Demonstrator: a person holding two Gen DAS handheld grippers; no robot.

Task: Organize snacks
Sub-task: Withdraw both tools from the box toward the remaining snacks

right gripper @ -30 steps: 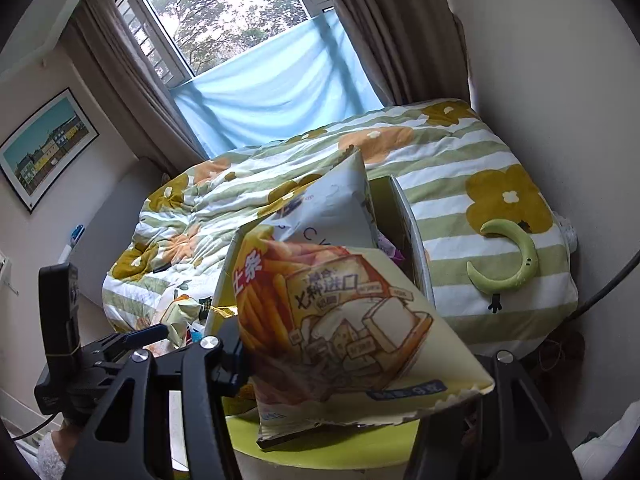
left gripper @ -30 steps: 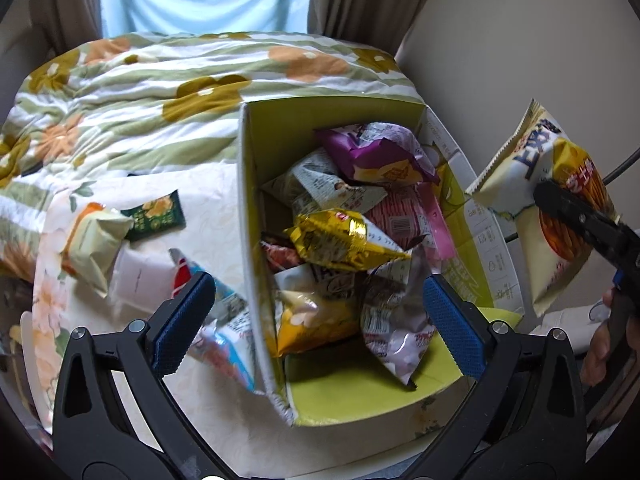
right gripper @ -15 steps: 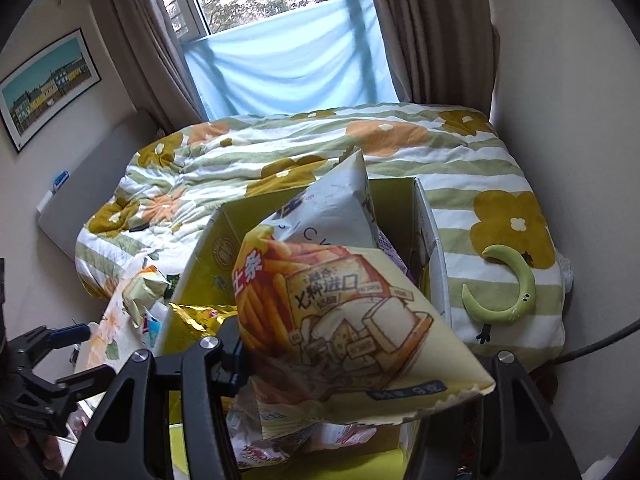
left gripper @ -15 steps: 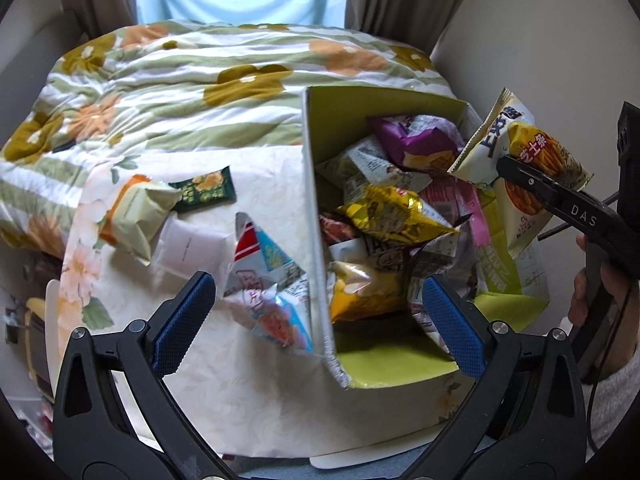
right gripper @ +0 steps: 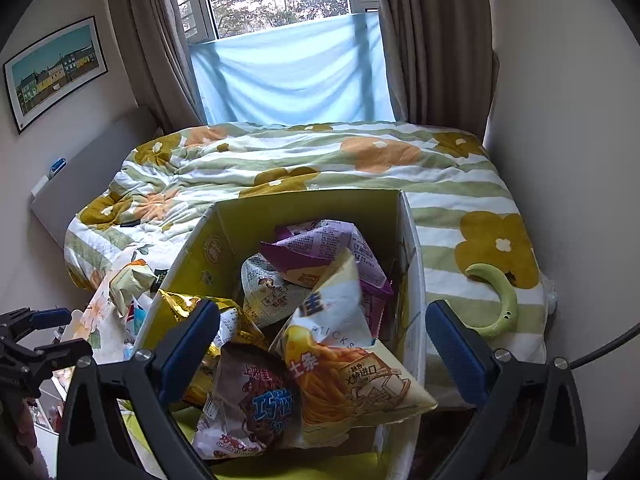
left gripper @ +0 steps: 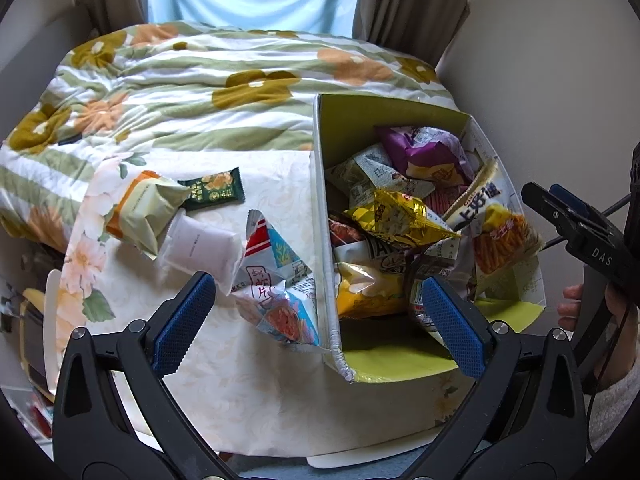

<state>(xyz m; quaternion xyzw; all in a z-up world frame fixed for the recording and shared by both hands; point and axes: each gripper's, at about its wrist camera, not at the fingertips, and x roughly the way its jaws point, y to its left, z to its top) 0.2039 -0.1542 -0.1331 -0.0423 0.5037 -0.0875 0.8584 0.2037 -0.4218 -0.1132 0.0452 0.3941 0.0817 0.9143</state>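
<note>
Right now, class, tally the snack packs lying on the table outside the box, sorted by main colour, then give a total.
Pale green and orange pack: 1
Dark green pack: 1
White pack: 1
Blue, red and white bag: 1
Total: 4

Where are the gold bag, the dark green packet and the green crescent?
gold bag [left gripper: 396, 216]: left wrist view, middle of its crinkled front.
dark green packet [left gripper: 212, 189]: left wrist view, centre of its printed face.
green crescent [right gripper: 505, 305]: right wrist view, outer curve of its arc.
</note>
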